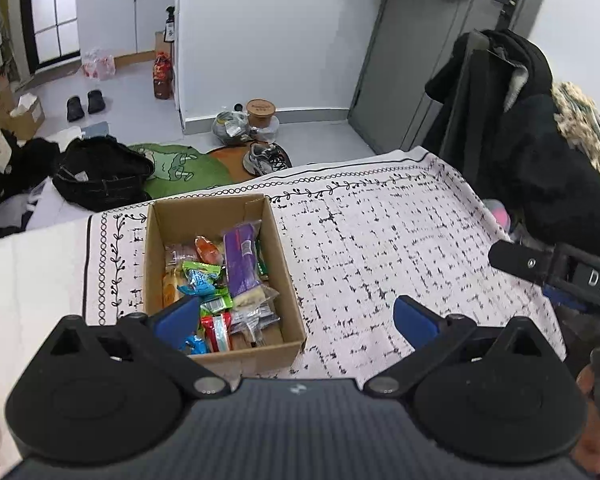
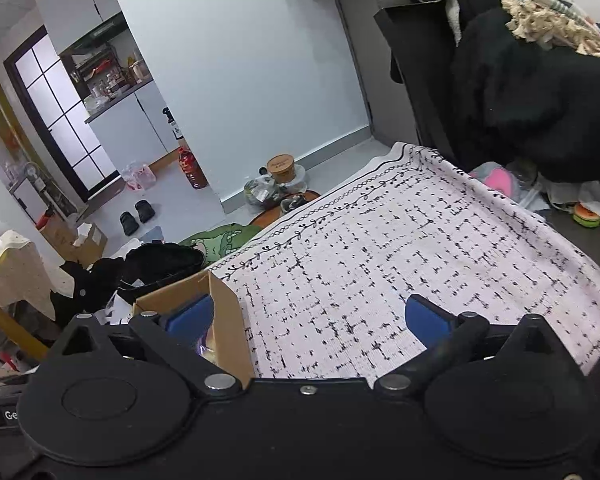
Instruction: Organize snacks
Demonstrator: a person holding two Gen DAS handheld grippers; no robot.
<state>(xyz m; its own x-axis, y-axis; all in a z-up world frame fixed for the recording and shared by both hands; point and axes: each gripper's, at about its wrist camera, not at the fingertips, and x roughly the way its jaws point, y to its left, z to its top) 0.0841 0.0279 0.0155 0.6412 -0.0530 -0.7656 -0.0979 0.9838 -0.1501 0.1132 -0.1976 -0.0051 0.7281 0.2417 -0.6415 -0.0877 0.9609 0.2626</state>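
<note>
An open cardboard box [image 1: 156, 256] stands on the patterned cloth, left of middle. It holds several wrapped snacks, among them a long purple packet [image 1: 240, 260], a green and blue packet [image 1: 200, 278] and a red one [image 1: 216, 332]. My left gripper [image 1: 296, 322] is open and empty, above the box's near right corner. My right gripper [image 2: 310, 320] is open and empty over the cloth, its left finger [image 2: 190, 316] by the box's right wall [image 2: 228, 320]. It also shows at the right edge of the left wrist view [image 1: 540, 266].
The white cloth with black marks [image 1: 400, 240] covers the table. A chair piled with dark coats [image 1: 540, 140] stands at the table's far right. Beyond the far edge the floor holds shoes [image 1: 266, 158], a green mat [image 1: 180, 168], a black bag [image 1: 100, 172] and bottles.
</note>
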